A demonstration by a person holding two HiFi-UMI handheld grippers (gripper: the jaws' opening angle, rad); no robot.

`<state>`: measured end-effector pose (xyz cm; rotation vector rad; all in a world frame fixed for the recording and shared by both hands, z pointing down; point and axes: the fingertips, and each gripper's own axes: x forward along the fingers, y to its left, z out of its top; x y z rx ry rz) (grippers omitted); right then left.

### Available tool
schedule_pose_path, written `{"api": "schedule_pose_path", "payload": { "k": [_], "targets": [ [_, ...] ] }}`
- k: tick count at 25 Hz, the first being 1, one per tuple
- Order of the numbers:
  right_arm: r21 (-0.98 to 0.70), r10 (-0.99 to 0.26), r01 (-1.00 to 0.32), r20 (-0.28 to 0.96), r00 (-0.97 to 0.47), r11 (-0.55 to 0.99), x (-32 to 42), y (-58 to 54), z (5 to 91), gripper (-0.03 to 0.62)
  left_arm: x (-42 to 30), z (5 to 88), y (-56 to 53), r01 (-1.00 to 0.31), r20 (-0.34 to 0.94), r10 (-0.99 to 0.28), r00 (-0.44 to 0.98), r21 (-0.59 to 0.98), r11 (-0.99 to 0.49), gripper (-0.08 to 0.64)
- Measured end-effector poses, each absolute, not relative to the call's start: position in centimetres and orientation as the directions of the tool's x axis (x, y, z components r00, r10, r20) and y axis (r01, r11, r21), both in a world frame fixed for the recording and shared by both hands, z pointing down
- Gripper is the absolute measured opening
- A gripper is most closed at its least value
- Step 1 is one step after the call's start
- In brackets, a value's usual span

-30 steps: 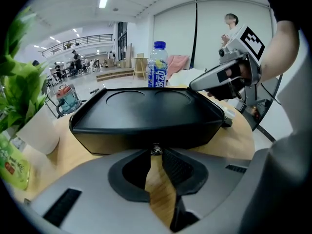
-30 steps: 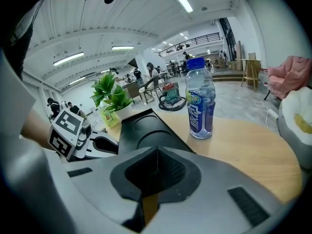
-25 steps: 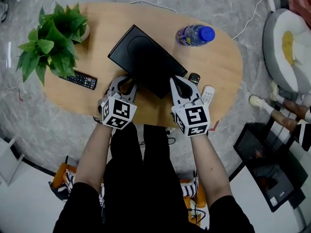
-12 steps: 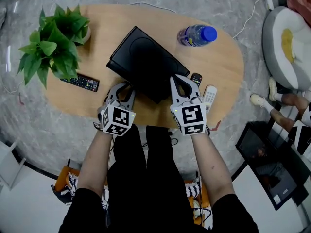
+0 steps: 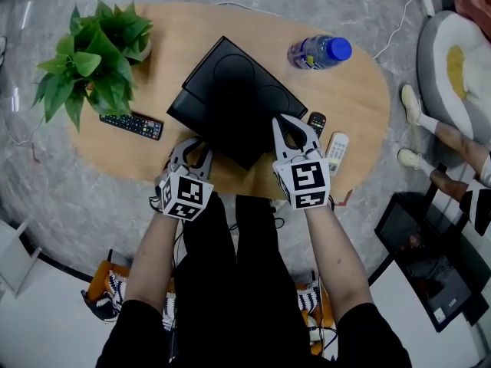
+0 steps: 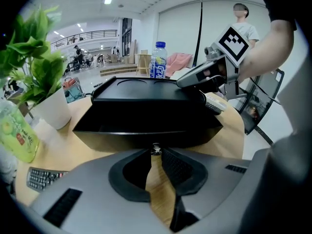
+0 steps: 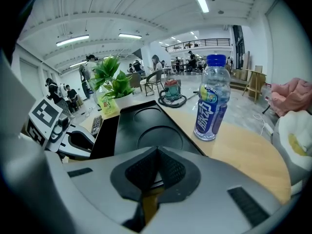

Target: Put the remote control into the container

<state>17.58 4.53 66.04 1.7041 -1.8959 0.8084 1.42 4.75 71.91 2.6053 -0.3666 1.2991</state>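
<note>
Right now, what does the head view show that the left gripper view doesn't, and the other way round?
Only the head view: the person's own legs below the table edge, and a grey cushioned seat on the floor to the right.
Only the left gripper view: a green drink bottle beside the plant pot, and a person standing in the background.
Both: the black container, the plant, the blue-capped bottle, the black remote control, the white remote control and the right gripper.

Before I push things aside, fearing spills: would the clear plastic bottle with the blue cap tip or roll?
That clear plastic bottle stands upright, tall and narrow, so it probably tips easily. Its round body would likely roll.
</note>
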Motion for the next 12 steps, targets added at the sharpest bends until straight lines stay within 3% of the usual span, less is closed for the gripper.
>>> {"api": "schedule_pose_path", "payload": {
  "k": [12],
  "targets": [
    [-0.125,-0.737,-0.992,0.668,-0.109,0.033,17.3,4.7,65.9,0.009,-0.8,72.1,5.7,-0.333,0.809,-0.125,0.575,0.091,-0.938,0.074]
  ]
}}
